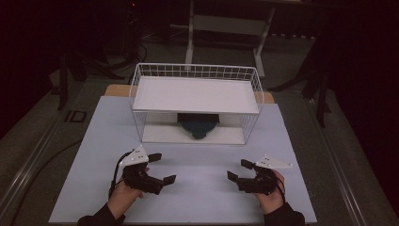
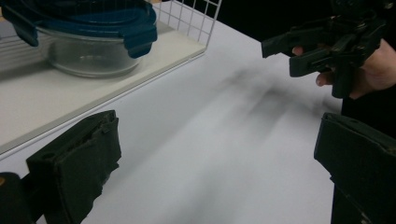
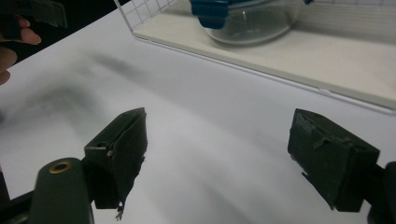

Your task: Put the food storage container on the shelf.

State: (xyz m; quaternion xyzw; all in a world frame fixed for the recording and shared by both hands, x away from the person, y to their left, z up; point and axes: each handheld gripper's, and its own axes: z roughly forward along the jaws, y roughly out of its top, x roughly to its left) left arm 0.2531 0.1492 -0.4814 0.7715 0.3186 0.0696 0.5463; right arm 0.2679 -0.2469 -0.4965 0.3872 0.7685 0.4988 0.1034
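Now both tongs hover open over the table.
Left tongs and right tongs hold nothing; the lidded glass container sits far, centre, on the wire rack's lower shelf, likely reached for next.

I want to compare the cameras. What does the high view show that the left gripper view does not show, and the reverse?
High view: the whole wire rack with its upper shelf, and the left gripper, jaws open. Left gripper view: the container's clear glass bowl and the lid's blue clips up close. Both: the container on the lower shelf, the white table and the right gripper, open and empty.
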